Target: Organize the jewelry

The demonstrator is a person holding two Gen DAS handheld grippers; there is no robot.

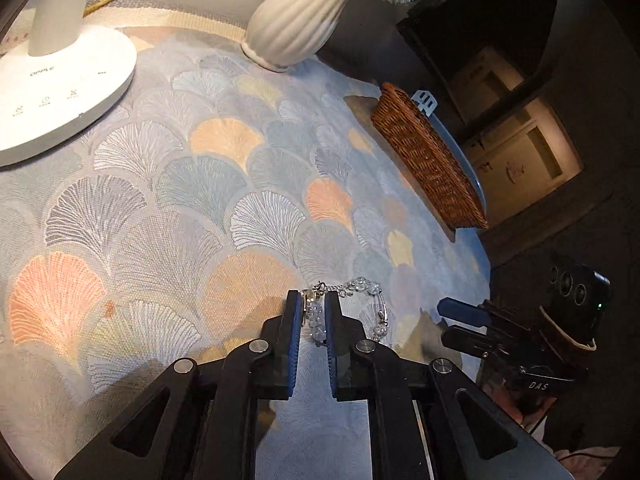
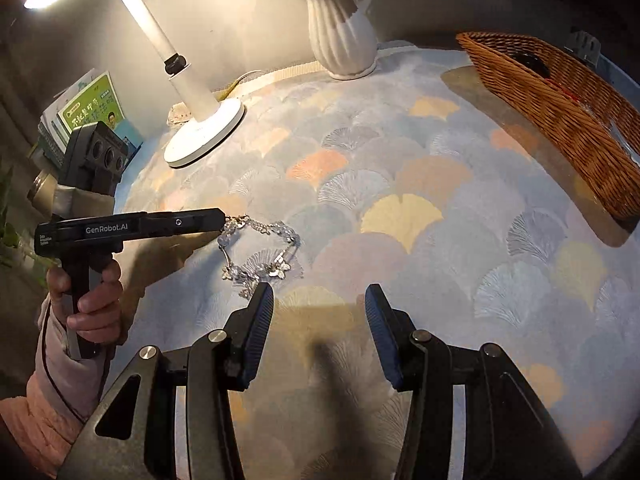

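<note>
A silver crystal bracelet lies on the patterned tablecloth near the table's front edge; it also shows in the right wrist view. My left gripper has its jaws narrowed around the bracelet's clasp end, which sits between the blue pads. In the right wrist view the left gripper's tip touches the bracelet's chain end. My right gripper is open and empty, hovering just right of the bracelet. A brown wicker basket stands at the far right; it also shows in the left wrist view.
A white desk lamp stands at the back left, with its base in the left wrist view. A white ribbed vase with blue flowers stands at the back. Books lean beyond the table's left edge.
</note>
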